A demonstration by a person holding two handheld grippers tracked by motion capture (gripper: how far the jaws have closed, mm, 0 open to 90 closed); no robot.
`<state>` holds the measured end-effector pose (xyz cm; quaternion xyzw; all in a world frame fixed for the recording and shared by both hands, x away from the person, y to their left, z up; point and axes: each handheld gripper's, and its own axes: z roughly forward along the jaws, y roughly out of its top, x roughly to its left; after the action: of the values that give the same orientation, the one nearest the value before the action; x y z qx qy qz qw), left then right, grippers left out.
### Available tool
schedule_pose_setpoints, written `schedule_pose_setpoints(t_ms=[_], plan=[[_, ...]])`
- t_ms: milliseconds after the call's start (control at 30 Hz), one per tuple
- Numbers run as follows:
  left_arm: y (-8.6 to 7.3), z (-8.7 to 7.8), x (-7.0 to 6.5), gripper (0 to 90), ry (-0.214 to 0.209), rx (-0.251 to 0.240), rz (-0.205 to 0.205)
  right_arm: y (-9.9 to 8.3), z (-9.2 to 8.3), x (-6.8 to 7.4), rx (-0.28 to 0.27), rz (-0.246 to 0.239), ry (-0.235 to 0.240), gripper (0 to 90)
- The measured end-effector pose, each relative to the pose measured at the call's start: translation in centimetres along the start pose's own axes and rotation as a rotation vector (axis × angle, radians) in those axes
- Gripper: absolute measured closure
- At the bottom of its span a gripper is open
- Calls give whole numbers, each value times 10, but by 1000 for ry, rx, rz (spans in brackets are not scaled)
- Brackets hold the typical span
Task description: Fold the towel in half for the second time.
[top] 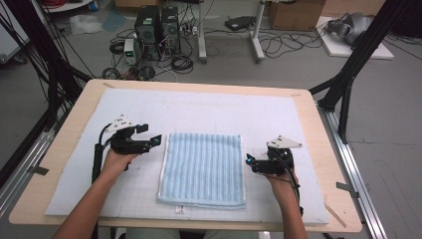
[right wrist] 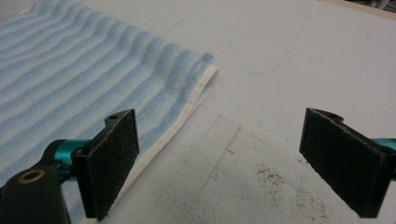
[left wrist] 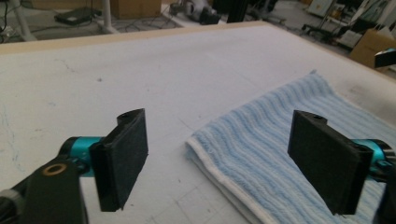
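A folded light-blue striped towel [top: 201, 167] lies flat in the middle of the white mat [top: 209, 107]. My left gripper [top: 149, 134] hovers at the towel's far left corner, jaws wide open. In the left gripper view that corner [left wrist: 261, 140] lies below and between the two black pads [left wrist: 123, 158], which do not touch it. My right gripper [top: 250, 164] is held just off the towel's right edge, also open. In the right gripper view the towel [right wrist: 70, 60] and its white hem pass under the left pad [right wrist: 112, 163], with bare mat between the jaws.
The mat covers most of a wooden tabletop [top: 74, 114]. Beyond the far edge, the floor holds computer towers [top: 157, 27], cables and black frame legs [top: 348, 74]. A small white tag [top: 180, 209] sits at the towel's near edge.
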<state>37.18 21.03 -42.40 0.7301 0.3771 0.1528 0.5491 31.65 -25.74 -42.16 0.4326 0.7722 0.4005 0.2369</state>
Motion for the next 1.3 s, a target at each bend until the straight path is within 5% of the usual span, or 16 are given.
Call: schedule_pose_setpoints(t_ms=[167, 500, 633, 767, 867, 1033, 1300], plan=[[5, 18, 6, 296, 55, 55, -15, -1, 1, 0, 12, 4, -3, 112], [6, 55, 9, 369, 23, 173, -46, -2, 4, 1, 30, 5, 2, 112], [-3, 66, 9, 403, -5, 238, -40, -2, 4, 0, 31, 15, 4, 112], [-1, 69, 7, 545, -3, 274, 5, -3, 5, 0, 37, 12, 7, 112], [-2, 72, 3, 640, -11, 281, 52, -3, 6, 1, 41, 6, 5, 112], [-2, 71, 2, 830, -53, 275, 64, -3, 6, 0, 38, 10, -4, 112], [-1, 69, 3, 854, -62, 273, 55, 7, 14, -2, 5, 53, 23, 112]])
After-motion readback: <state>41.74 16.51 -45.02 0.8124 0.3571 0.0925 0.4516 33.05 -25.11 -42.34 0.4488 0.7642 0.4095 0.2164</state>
